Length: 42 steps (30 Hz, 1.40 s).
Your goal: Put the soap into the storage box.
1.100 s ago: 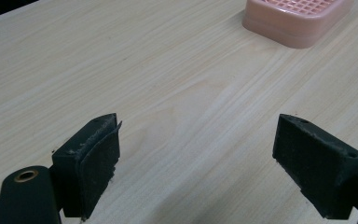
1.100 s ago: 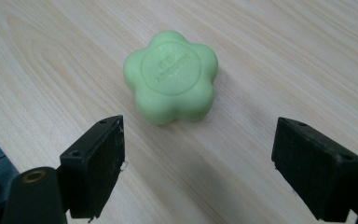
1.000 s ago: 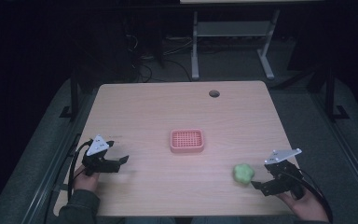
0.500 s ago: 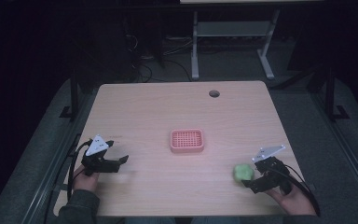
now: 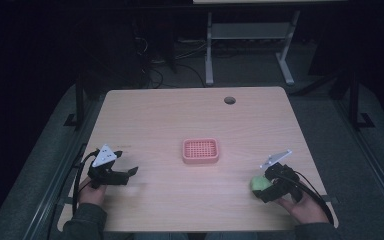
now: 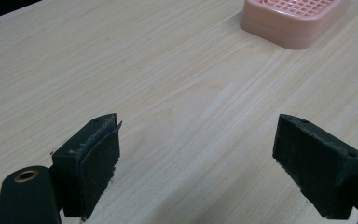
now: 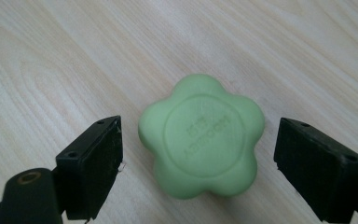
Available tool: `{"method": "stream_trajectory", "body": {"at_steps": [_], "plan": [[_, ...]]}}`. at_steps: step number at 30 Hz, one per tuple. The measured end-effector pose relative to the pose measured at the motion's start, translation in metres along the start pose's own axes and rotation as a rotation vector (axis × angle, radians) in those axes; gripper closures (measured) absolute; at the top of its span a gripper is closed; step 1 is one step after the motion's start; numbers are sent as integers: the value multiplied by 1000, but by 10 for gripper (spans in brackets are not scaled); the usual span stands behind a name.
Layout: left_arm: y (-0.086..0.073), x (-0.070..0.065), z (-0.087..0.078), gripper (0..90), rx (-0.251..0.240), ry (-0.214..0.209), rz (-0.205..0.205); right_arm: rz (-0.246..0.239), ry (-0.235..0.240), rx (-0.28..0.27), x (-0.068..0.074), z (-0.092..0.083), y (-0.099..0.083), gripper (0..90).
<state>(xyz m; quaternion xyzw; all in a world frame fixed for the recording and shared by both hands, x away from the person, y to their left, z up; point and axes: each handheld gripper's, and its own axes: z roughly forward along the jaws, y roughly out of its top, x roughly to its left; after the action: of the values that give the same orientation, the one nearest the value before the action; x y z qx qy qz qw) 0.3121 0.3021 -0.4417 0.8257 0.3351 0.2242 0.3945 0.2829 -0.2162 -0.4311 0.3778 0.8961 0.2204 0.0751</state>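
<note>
Right gripper (image 7: 198,154) straddles flower-shaped green soap (image 7: 201,141)
Jaws wide, gripping nothing; best to centre the soap, then close gently on opposite lobes.

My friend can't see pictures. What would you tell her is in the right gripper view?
A green flower-shaped soap with faint raised lettering lies flat on a light wooden table. The right gripper has its two black jaws open, one on each side of the soap, not touching it.
</note>
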Motion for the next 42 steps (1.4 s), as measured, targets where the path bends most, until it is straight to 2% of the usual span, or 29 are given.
{"method": "stream_trajectory", "body": {"at_steps": [5, 12, 21, 25, 34, 42], "plan": [[0, -1, 1, 144, -21, -1, -23, 5, 3, 24, 2, 6, 4, 150], [0, 0, 1, 144, -7, -2, -3, 0, -4, 31, 3, 10, 5, 156], [0, 0, 0, 144, -9, -1, -3, -5, -23, 70, 6, 18, 8, 176], [0, 0, 0, 144, -9, -1, -3, -8, -48, 96, 7, 22, 10, 197], [1, 0, 0, 144, -11, -2, -4, 1, -59, 112, 7, 23, 12, 218], [1, -1, 0, 144, -14, -3, -5, -10, -75, 119, 8, 24, 12, 241]]}}
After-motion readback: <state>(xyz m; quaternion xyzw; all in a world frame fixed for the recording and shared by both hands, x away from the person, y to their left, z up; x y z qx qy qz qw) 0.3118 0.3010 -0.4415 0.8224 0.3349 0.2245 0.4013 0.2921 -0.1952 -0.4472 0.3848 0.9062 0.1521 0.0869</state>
